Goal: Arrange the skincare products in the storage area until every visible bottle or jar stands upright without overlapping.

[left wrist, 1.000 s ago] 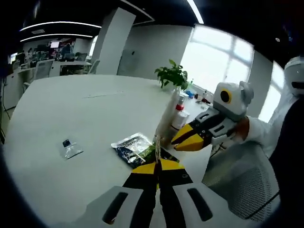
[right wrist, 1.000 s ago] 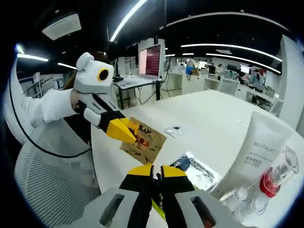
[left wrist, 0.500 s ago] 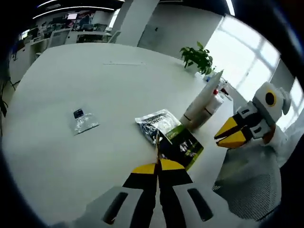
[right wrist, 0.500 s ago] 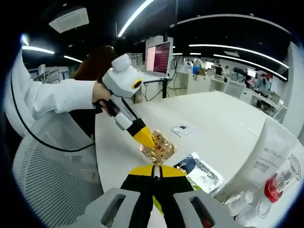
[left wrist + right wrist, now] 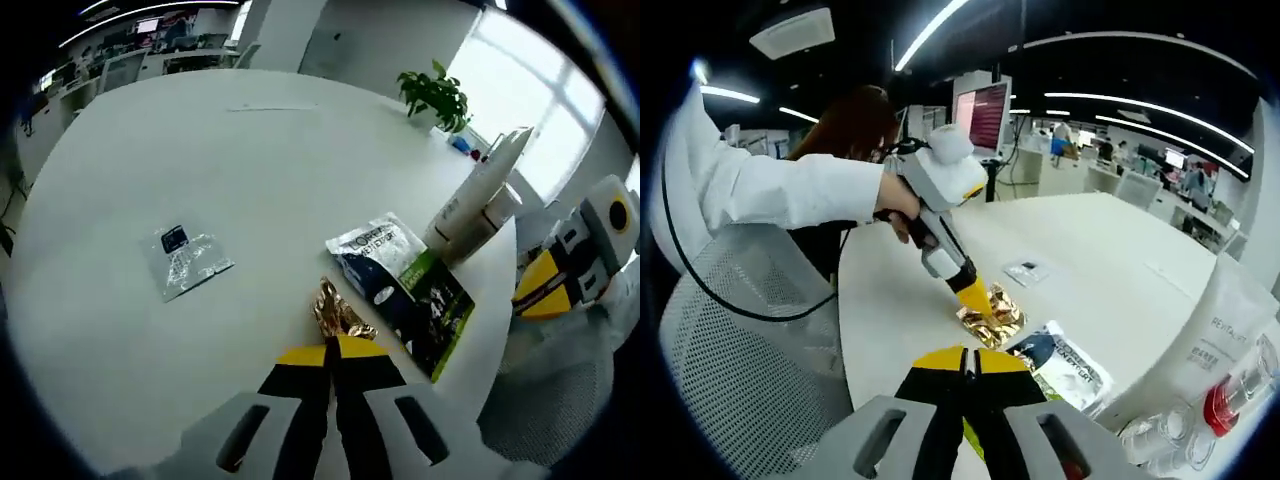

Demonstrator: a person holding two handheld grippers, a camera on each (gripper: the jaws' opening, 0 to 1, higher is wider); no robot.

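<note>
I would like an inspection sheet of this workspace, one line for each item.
Surface: white table, round-edged.
Job's things: white tube upright near the table edge; red-capped bottle beside it.
Clutter: gold sachet, white-and-blue sachet, green-and-black sachet, small clear packet.
Grippers: left gripper shut on gold sachet; right gripper shut, above the table edge.
Cables: black cable over a mesh chair.
Surroundings: potted plant, monitor, office desks.
</note>
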